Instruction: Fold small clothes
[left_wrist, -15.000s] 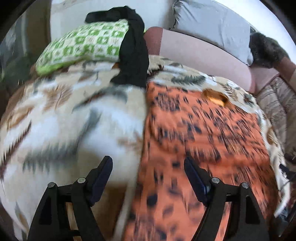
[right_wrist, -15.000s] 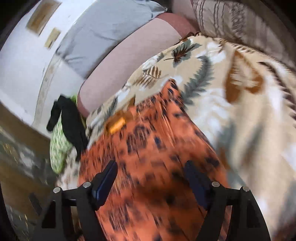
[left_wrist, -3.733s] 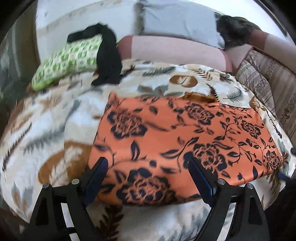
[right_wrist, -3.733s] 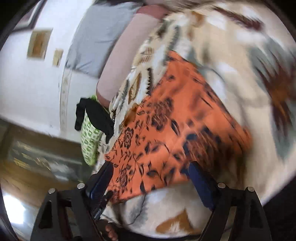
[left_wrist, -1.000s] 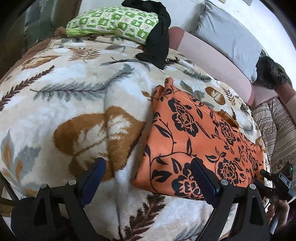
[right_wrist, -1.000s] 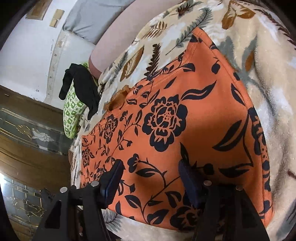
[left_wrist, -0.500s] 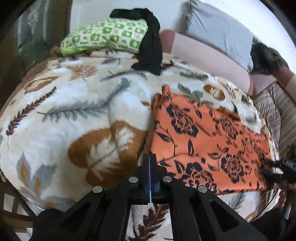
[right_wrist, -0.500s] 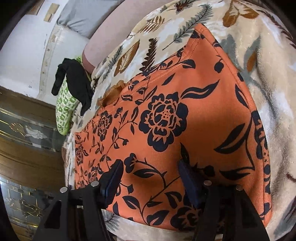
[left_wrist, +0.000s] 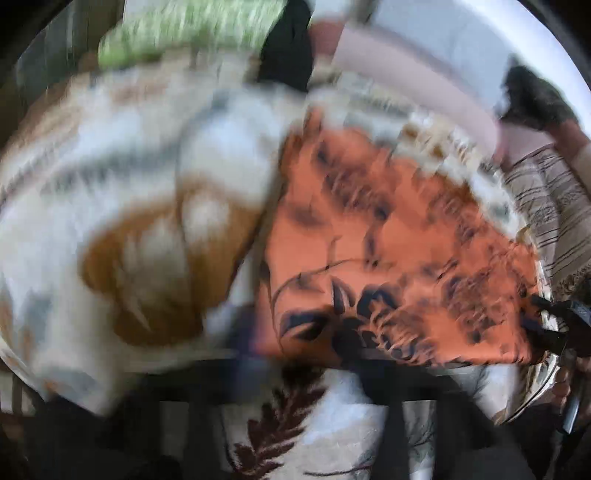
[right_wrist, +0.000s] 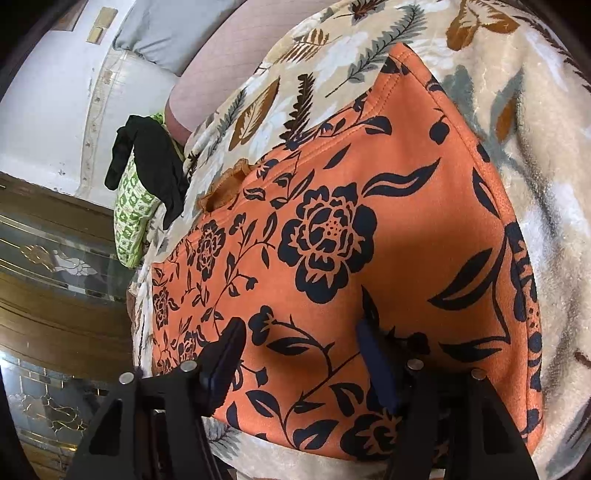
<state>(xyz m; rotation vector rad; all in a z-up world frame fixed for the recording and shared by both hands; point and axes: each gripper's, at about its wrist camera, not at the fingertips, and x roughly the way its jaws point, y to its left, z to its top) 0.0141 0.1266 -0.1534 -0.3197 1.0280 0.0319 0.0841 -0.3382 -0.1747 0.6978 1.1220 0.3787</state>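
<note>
Right hand-held gripper (right_wrist: 299, 354) wide over orange floral garment (right_wrist: 369, 229); left's opening indiscernible; no legible writing.

A bed's fleecy cream leaf-print blanket (right_wrist: 546, 122) carries a flat orange garment with black flowers (right_wrist: 369, 206); a green-patterned pillow (right_wrist: 129, 214) lies near its edge.

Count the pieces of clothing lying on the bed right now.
2. The orange floral garment lies flat on the leaf-print blanket near its front edge. A black garment is draped over the green pillow at the far end. Others may be hidden.
</note>
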